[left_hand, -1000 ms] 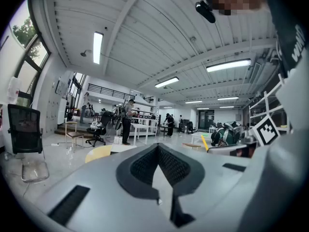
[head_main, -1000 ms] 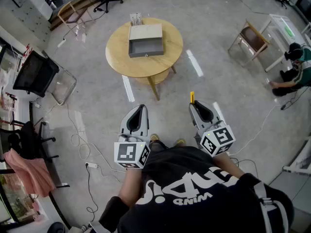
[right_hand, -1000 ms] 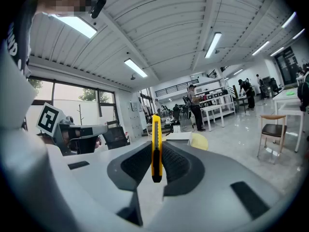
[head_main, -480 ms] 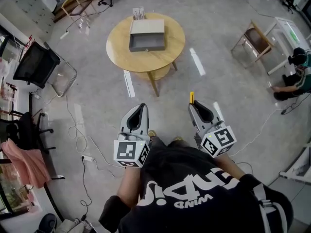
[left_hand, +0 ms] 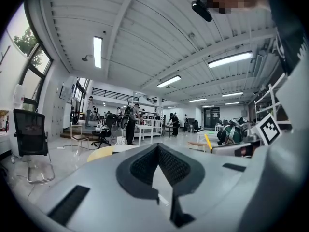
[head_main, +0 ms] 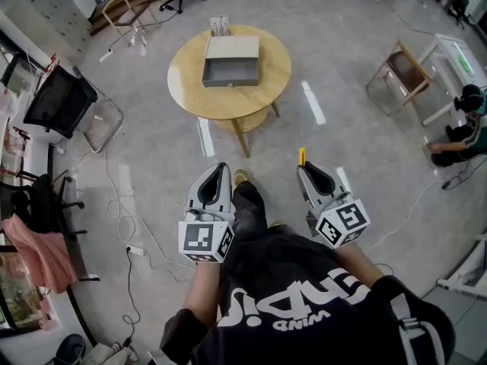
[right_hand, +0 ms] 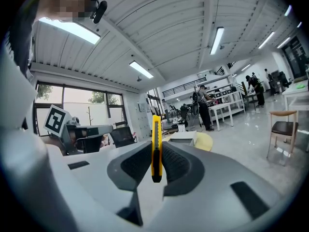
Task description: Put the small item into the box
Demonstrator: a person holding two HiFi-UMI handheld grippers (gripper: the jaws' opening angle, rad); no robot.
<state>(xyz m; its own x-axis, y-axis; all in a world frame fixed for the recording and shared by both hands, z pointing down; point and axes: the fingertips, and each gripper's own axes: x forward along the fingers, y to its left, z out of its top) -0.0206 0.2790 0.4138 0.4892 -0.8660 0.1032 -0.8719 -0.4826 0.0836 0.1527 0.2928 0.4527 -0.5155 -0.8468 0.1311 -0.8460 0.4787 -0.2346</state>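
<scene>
Nearest me, the black shirt (head_main: 304, 303) carries white print, upside down from here. Its small line looks like WIND, and I cannot read the larger word.

I hold both grippers out at waist height, side by side and apart, with a leg and shoe (head_main: 242, 177) between them. Each marker cube faces up and the jaws point towards the table.

The left gripper (head_main: 221, 167) has its jaws together at the tips, with nothing between them. The right gripper (head_main: 302, 166) has its jaws clamped on the yellow knife (right_hand: 155, 146), which stands upright on edge between the pads and sticks out past the tips.

Ahead, the grey floor (head_main: 358, 150) lies open up to the table. Two white tape strips (head_main: 204, 137) lie on it near the table's foot, and a cable (head_main: 129, 226) loops along my left.

The round wooden tabletop (head_main: 186, 82) stands clear on all sides. On it sits the grey box (head_main: 228, 73), open upward, its tan flap laid back on the far side and a small white pack (head_main: 219, 25) just behind it.

A chair (head_main: 95, 124) stands to the left of the table and another, brown-seated, well to the right. A person (head_main: 463, 128) crouches at the far right edge.
</scene>
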